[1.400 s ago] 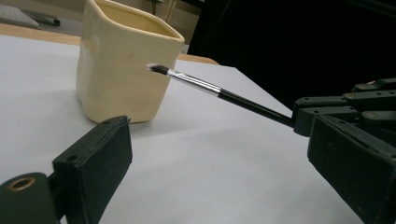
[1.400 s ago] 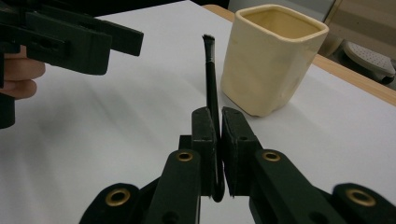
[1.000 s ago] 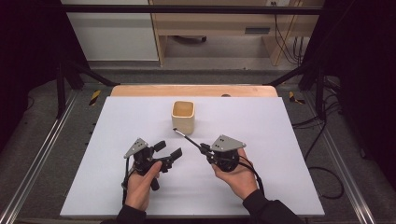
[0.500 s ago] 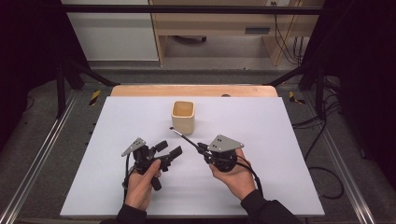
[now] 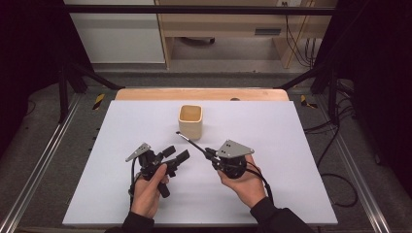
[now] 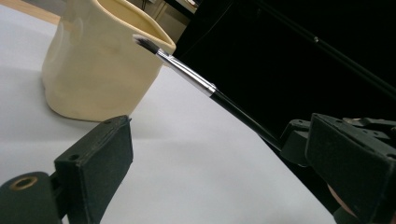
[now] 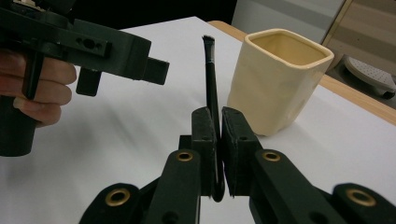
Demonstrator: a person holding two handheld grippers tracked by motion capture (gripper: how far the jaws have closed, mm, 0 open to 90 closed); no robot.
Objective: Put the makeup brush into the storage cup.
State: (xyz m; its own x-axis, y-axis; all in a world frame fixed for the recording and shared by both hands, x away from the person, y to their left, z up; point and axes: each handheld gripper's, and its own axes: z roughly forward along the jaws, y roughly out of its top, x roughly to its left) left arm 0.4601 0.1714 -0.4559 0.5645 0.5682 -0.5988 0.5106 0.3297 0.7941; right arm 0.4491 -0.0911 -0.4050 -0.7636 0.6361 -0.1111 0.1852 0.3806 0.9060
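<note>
Two tools sit low over the white table (image 5: 291,145), near the person's edge. The right tool (image 5: 210,153) has its jaws pressed together on the black handle of a brush (image 5: 192,141), pinching it near the tail end, so most of the length sticks out toward the cup (image 5: 190,121). The left tool (image 5: 176,158) is spread and holds nothing, just beside the brush handle. Farther back, the bristle tip (image 6: 142,43) hangs close to the cup's near wall, about level with its rim as far as the left gripper view lets me judge; it is not inside.

With the grip so far back on a thin, smooth handle, the brush could swivel or slide between the pads. If the tip catches the rim, the light cup could tip or skid.
</note>
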